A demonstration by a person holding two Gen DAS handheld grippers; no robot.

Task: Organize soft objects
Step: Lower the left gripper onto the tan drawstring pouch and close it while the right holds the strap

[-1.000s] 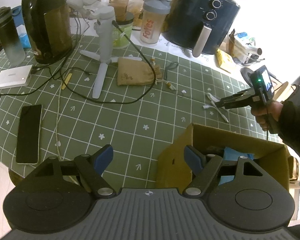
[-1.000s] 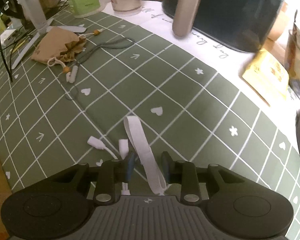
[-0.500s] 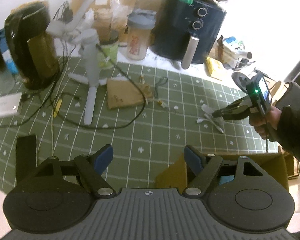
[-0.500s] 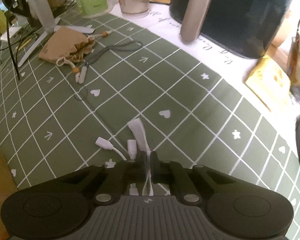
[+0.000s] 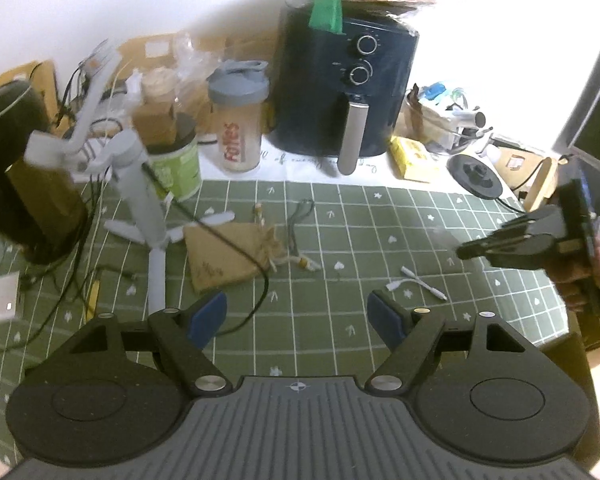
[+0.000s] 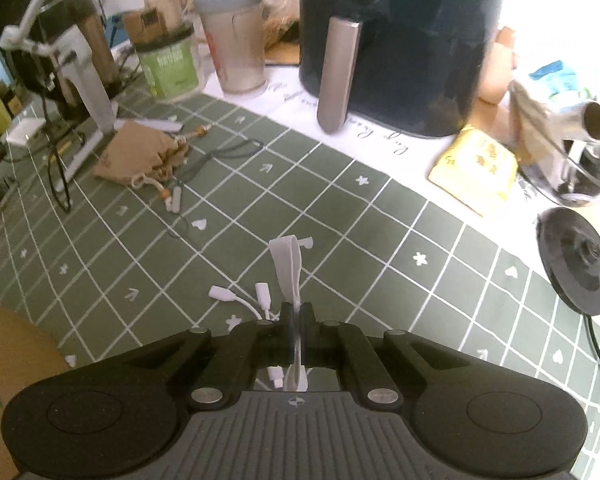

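Right wrist view shows the right gripper (image 6: 296, 320) clamped on a limp white strap (image 6: 287, 264) just above the green mat (image 6: 380, 240) — light, floppy, best pinched mid-length — while the left gripper (image 5: 298, 314) gapes empty.

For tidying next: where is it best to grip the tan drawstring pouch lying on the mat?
Probably the tan drawstring pouch by its gathered neck, at its right end, coming from above. It lies flat, and the bunched cloth there stands up enough for open jaws to close on.
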